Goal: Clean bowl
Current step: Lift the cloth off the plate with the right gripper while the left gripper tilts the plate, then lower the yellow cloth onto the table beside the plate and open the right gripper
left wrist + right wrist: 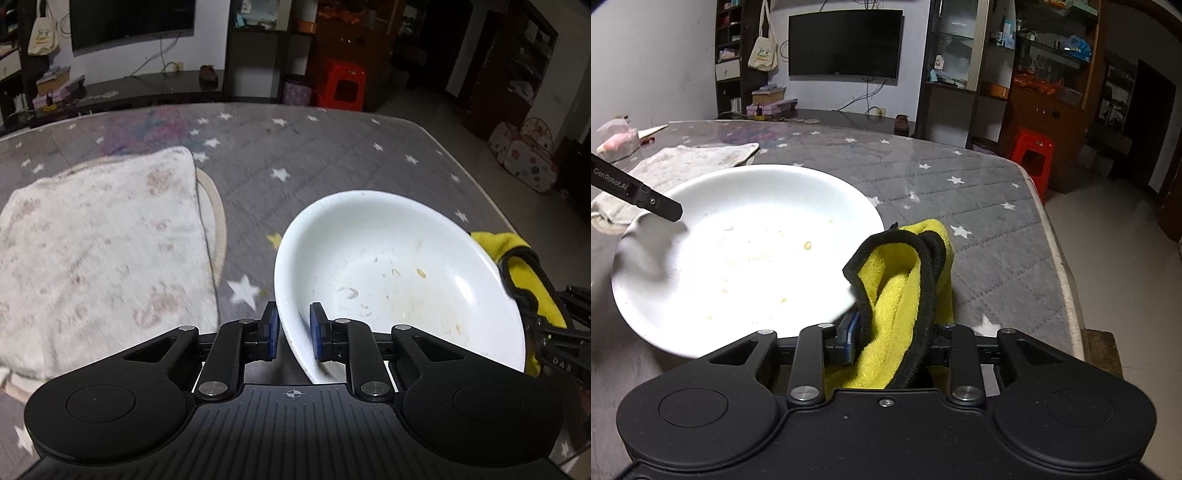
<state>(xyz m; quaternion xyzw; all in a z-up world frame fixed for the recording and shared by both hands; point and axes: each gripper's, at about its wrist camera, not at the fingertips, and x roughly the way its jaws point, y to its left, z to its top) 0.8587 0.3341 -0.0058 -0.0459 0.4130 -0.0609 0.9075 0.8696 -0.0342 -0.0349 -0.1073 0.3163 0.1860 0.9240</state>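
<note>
left gripper [293, 330] clamped on bowl [399, 266] rim, bowl tilted, lifted off table [332, 155] at 1 o'clock | right gripper [892, 332] pinching yellow cloth [897, 295] just right of bowl at 3 o'clock | food specks inside bowl | towel [99, 236] at 10 o'clock

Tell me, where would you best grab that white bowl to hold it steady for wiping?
By its thin rim, from the near side, one finger inside and one outside the wall. The white bowl is wide and shallow, so only the rim fits between the fingers. The left hand-held gripper grips it just so, leaving the soiled inside open to the yellow cloth in the right hand-held gripper.
</note>
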